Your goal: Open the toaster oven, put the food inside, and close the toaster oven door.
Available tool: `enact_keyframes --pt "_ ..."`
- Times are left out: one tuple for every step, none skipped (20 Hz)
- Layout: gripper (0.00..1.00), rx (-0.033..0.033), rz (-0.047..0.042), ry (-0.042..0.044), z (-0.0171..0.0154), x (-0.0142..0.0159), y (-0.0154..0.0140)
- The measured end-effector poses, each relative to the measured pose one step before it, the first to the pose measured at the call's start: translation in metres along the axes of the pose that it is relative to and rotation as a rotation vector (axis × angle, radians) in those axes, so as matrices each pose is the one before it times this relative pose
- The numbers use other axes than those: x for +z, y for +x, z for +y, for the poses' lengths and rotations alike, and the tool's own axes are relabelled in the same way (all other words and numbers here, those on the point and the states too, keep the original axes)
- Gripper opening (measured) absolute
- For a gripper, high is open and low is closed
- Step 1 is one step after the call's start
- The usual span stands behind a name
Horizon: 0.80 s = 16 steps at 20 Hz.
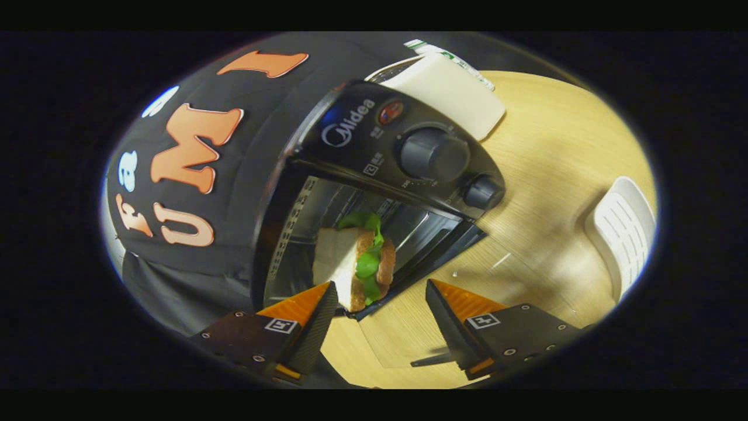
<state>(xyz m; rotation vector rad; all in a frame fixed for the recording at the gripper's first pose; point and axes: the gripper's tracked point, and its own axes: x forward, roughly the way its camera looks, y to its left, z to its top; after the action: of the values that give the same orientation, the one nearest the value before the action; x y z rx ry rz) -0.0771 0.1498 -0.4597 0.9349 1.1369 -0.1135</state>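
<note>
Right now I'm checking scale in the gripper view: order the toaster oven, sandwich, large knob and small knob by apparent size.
1. toaster oven
2. sandwich, nearest the open gripper, so perhaps flattered
3. large knob
4. small knob

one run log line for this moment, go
stage: food placed | sandwich: inside toaster oven | oven door: open | gripper: open, holding nothing, just short of the sandwich | next: likely close door

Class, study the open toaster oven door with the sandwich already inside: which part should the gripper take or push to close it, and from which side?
Go for the door's free outer edge, coming from the table side in front of the toaster oven. The door hangs open and hinges at the oven mouth, so its far edge probably swings easiest. The gripper is open; the sandwich lies just ahead of its fingers.
</note>
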Motion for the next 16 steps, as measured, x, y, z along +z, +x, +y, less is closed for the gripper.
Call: enact_keyframes --pt "0.89 -0.00598 0.01314 -0.03262 -0.00538 -0.00348 -0.00798" --pt "0.90 -0.01357 0.01154 -0.04545 -0.00540 -0.00436 -0.00735" --pt "0.92 -0.01830 0.00818 -0.05782 -0.00681 -0.00510 -0.00806" --pt "0.93 -0.01377 0.00362 -0.06679 -0.00479 -0.00522 -0.00700" --pt "0.93 -0.01240 0.00379 -0.07175 -0.00428 -0.00571 -0.00698" --pt "0.94 -0.01108 0.00904 -0.07124 -0.00355 -0.00789 -0.00616" --pt "0.94 -0.01488 0.01295 -0.06217 -0.00401 -0.00890 -0.00485" --pt "0.94 -0.01302 0.01744 -0.04934 -0.00319 -0.00926 -0.00311" --pt "0.94 -0.01389 0.02297 -0.04707 -0.00378 -0.01046 -0.00251" --pt "0.94 -0.01416 0.02359 -0.04012 -0.00221 -0.01002 -0.00230" --pt "0.94 -0.01405 0.02381 -0.04190 -0.00201 -0.00994 -0.00214" --pt "0.94 -0.01142 0.01907 -0.03774 -0.00438 -0.00855 0.00170" --pt "0.94 -0.00275 0.01062 -0.02930 -0.00012 -0.00763 -0.00176" --pt "0.94 0.00827 0.01962 -0.02118 0.00187 -0.00982 0.00121" --pt "0.94 -0.00152 0.02717 -0.02187 -0.00187 -0.01234 0.00274" --pt "0.94 -0.01033 0.02603 -0.01766 -0.00152 -0.00889 0.00258"
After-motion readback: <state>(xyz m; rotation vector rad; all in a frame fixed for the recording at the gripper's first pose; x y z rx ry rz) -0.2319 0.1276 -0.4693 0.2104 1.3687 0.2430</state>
